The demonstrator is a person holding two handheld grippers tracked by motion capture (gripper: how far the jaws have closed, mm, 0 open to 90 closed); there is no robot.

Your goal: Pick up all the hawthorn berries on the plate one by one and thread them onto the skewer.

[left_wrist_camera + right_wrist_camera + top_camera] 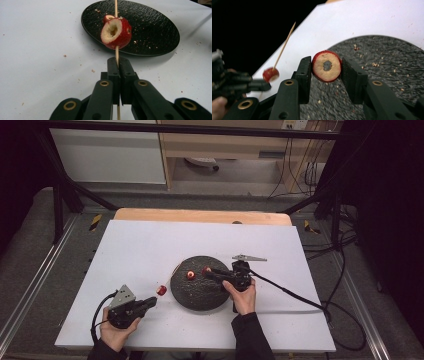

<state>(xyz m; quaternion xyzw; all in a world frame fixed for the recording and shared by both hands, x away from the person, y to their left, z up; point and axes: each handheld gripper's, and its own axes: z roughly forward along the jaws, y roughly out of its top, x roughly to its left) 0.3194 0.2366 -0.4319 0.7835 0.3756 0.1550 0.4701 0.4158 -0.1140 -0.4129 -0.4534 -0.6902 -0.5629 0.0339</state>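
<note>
My left gripper [151, 302] [117, 65] is shut on a thin wooden skewer [116, 7] that points towards the black plate [200, 295] [155, 32]. A red cored fruit piece [116, 33] [161, 290] is threaded on the skewer just beyond the jaws. My right gripper [208, 271] [327, 68] is shut on a second red fruit piece [327, 66] with a hole through its pale middle, held over the plate [384, 67]. A third piece [190, 274] [108, 17] lies on the plate. In the right gripper view the left gripper [239, 85], its skewer [284, 46] and skewered fruit [271, 74] appear at left.
The plate sits on a white mat [150, 245] over a wooden table [200, 215], with crumbs scattered on both. Cables [300, 297] trail from the grippers to the right and near edges. A dark frame [65, 195] stands around the table.
</note>
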